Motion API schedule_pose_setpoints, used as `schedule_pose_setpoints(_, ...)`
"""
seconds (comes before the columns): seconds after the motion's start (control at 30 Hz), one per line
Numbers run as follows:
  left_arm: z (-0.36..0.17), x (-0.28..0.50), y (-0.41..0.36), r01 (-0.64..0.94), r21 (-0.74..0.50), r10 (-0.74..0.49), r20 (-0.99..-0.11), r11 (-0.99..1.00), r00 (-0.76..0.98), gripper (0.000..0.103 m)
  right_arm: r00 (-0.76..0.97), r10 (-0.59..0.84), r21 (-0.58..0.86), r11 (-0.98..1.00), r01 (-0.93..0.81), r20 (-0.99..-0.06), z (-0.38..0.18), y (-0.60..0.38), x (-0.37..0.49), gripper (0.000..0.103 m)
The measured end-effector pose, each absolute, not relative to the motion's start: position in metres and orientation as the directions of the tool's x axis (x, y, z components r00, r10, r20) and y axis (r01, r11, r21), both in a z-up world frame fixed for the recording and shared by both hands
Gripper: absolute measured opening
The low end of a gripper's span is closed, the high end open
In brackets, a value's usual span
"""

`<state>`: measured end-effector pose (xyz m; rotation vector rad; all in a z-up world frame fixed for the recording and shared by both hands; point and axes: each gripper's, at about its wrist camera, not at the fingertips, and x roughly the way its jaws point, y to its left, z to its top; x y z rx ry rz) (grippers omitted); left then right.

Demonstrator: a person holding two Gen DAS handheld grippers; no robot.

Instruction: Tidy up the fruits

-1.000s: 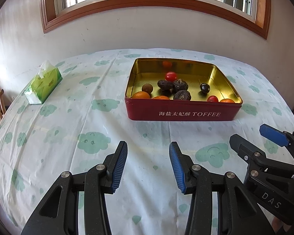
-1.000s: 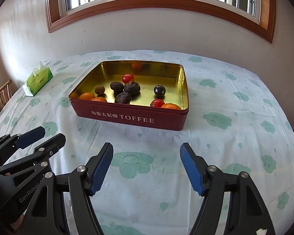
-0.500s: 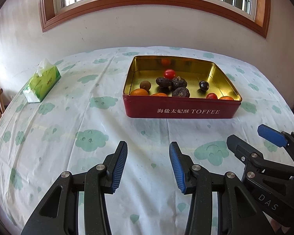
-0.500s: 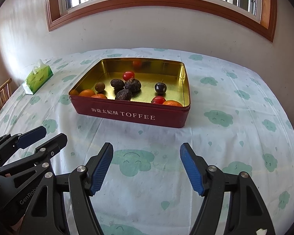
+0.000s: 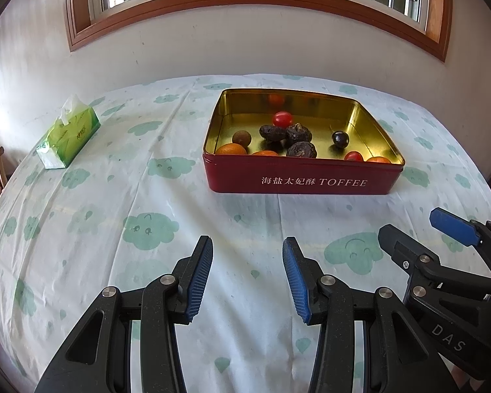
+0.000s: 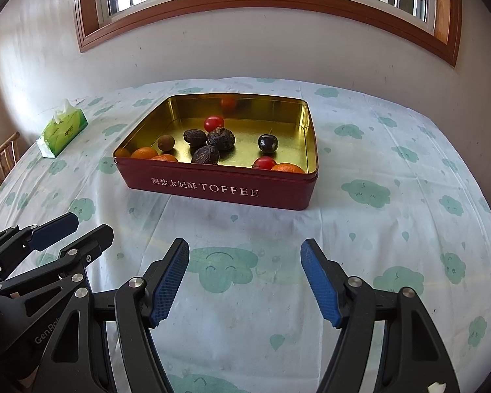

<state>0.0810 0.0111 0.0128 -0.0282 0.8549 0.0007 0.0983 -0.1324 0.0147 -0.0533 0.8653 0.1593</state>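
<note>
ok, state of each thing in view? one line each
left gripper: open, holding nothing, above the tablecloth
right gripper: open, holding nothing
toffee tin: lid off, upright on the tablecloth, fruit inside
three wrinkled dark fruits: clustered together in the tin
tissue box: open, a tissue sticking up

A red tin [image 6: 226,190] with a gold inside, open at the top and marked TOFFEE, lies flat at 12 o'clock. In it: three wrinkled dark fruits [image 6: 212,142] clustered mid-tin, a red tomato [image 6: 213,123] just behind, oranges [image 6: 144,153] at 9 o'clock, a dark plum [image 6: 267,143] at 3 o'clock.
</note>
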Motion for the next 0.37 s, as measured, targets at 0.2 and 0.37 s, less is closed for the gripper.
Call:
schedule_pose_setpoints(0.2,0.0128,0.0808,0.0117,-0.010,-0.028,-0.014,-0.753,1.000,0.658,0.046,0.637,0.118,0.019,0.987,-0.160,-0.762,0.0142,-0.1323,0.0982,0.068)
schedule_pose_setpoints(0.37,0.0134,0.0809,0.0100,-0.007,-0.029,-0.017,-0.753,1.000,0.657,0.046,0.636,0.117,0.020,0.987,-0.158,-0.763,0.0130,-0.1316,0.0977,0.068)
